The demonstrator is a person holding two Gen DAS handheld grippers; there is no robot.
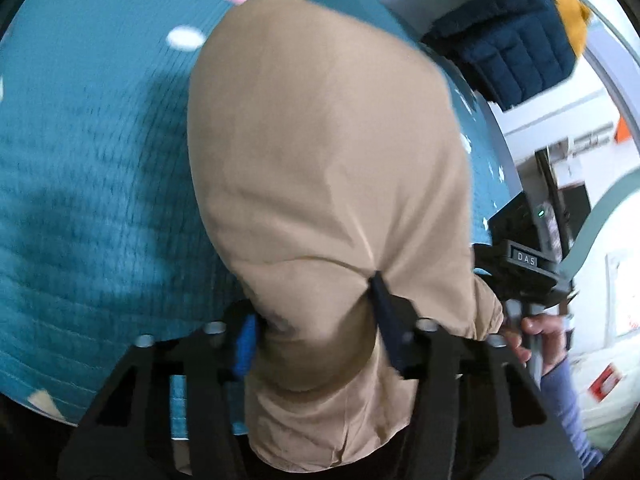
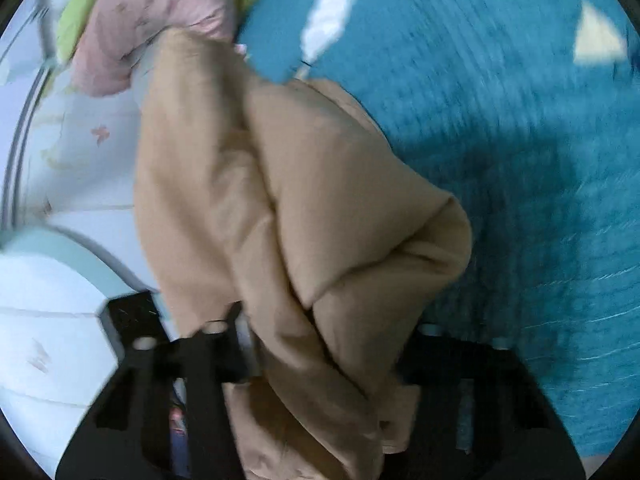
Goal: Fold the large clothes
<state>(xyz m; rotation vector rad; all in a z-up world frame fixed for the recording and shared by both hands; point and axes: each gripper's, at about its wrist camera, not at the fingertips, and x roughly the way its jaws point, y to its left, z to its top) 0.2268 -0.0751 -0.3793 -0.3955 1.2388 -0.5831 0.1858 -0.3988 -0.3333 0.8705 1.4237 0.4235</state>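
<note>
A: Tan garment (image 1: 320, 160) is seen hanging above the teal bedspread (image 1: 100, 180), bunched between both tools. In the left wrist view it fills the centre, broad and smooth from 12 o'clock down to 6.

B: Noted. In the right wrist view the same tan garment (image 2: 280, 220) is creased into several thick folds, with one rounded fold pushed out toward 3 o'clock.

A: Left gripper (image 1: 316, 332): cloth is pinched between its fingers, which are closed in on a gathered bundle; the dark right finger (image 1: 384, 316) is pressed into the fabric, and the blue-padded left one is half hidden behind it.

B: Right gripper (image 2: 320, 344): cloth is clamped there too, the fingers drawn in against the bundle. The pads are mostly covered by fabric and blurred.

A: Right gripper (image 1: 524, 264) is also caught in the left wrist view at 4 o'clock, with the person's right hand (image 1: 532, 336) wrapped on its handle, just beside the garment's edge.

B: Surroundings, right wrist view: pink cloth (image 2: 152, 28) and green cloth (image 2: 76, 12) are piled at 11 o'clock, at the bedspread's (image 2: 520, 140) far edge.

A: Left wrist view: a navy quilted item (image 1: 504, 48) with a yellow one (image 1: 560, 4) behind it is recorded at 2 o'clock, off the bed. Both views are motion-blurred.
</note>
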